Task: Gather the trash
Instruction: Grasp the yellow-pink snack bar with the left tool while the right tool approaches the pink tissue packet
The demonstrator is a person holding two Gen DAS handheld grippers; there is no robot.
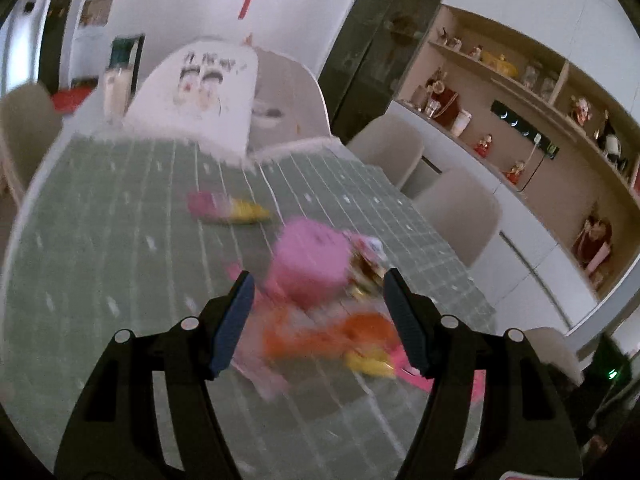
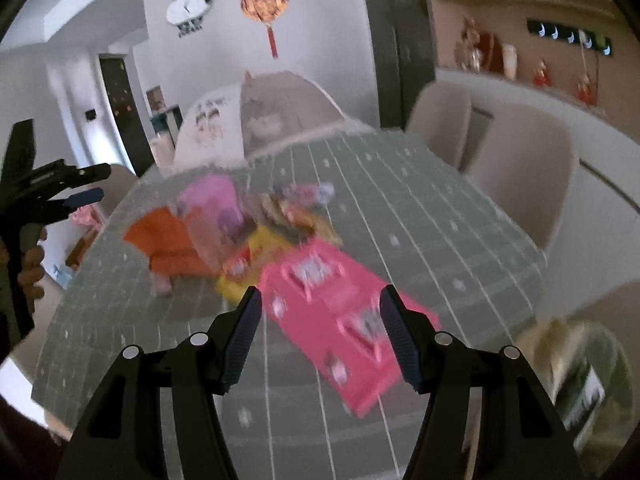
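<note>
Green gridded tablecloth (image 2: 400,216) strewn with wrappers — pink packet (image 2: 332,312) beneath spread, empty right gripper (image 2: 320,336); left gripper (image 1: 318,320) likewise released over pink tub (image 1: 308,264).

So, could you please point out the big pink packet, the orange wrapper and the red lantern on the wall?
Big pink packet (image 2: 332,312), right wrist view, on its flat printed face.
Orange wrapper (image 2: 160,240), right wrist view, on its middle.
Red lantern (image 2: 264,0), right wrist view, on its round body.

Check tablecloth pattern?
Grey-green tablecloth with a white grid; clearest in the right wrist view.
</note>
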